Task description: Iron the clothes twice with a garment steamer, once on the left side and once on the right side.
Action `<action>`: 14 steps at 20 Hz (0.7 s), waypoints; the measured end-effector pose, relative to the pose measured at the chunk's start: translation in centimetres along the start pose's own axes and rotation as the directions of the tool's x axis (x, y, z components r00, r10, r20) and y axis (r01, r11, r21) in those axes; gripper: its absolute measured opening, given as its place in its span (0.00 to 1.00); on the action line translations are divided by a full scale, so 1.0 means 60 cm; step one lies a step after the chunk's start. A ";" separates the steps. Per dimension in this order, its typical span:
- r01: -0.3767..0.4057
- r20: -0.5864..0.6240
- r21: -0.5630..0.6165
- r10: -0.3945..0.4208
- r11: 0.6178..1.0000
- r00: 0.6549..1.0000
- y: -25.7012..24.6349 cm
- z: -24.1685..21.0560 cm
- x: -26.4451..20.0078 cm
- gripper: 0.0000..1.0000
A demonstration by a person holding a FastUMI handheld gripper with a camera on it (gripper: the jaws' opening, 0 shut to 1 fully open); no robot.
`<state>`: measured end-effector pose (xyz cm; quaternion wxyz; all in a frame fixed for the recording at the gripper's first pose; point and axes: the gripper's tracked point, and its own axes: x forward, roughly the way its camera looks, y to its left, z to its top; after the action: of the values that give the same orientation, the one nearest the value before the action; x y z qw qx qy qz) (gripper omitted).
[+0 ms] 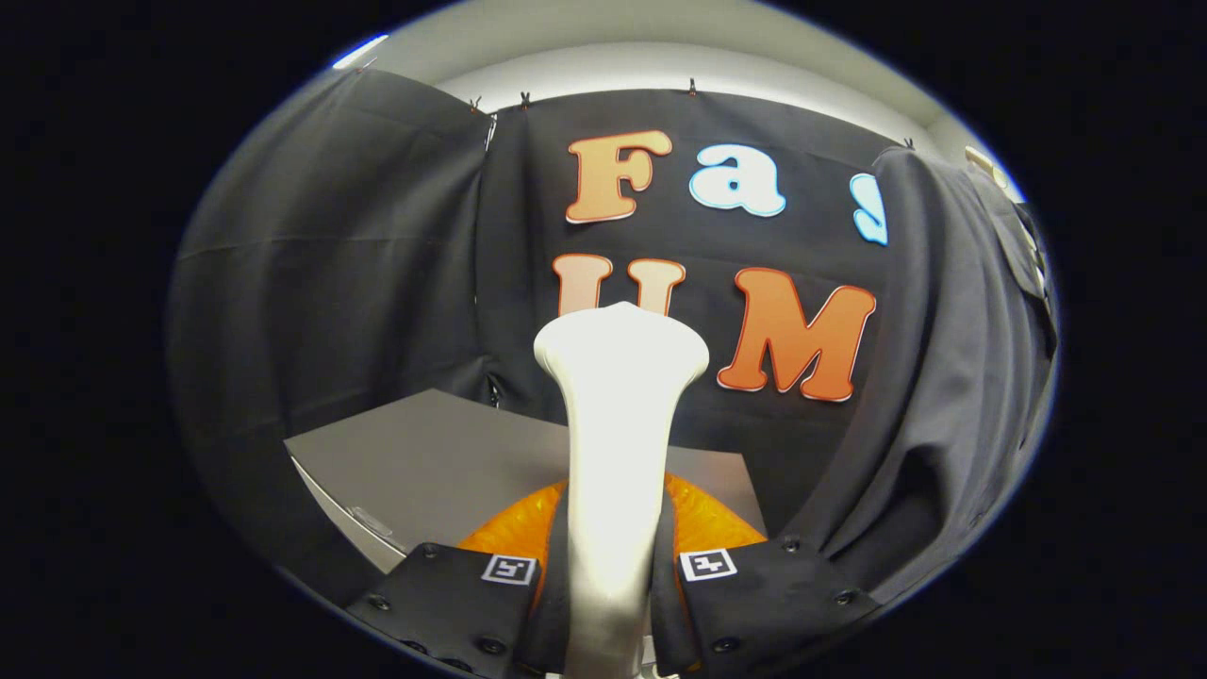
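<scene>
My gripper (611, 575) is shut on the white garment steamer (618, 424), both fingers pressing on its slim handle. The steamer rises upright from between the fingers and widens into a flat head at its top. A dark garment (952, 377) hangs to the right of the steamer, falling in folds, a hand's width or more away from the head. The steamer head does not touch the garment.
A grey table (443, 462) stands below and to the left, beyond the fingers. An orange rounded object (514, 528) lies on it just behind the fingers, partly hidden by them. Black cloth walls close the booth at the back and left.
</scene>
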<state>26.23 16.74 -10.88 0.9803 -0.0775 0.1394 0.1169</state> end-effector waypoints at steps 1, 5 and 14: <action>-0.005 0.020 -0.007 0.005 1.000 1.000 -0.003 0.013 -0.020 0.41; 0.006 0.101 -0.031 -0.003 1.000 0.995 -0.030 0.047 -0.101 0.41; 0.068 0.236 0.001 -0.066 0.998 0.969 -0.120 0.075 -0.272 0.41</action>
<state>13.95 7.27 -0.99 0.9930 -0.0713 0.0186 0.0928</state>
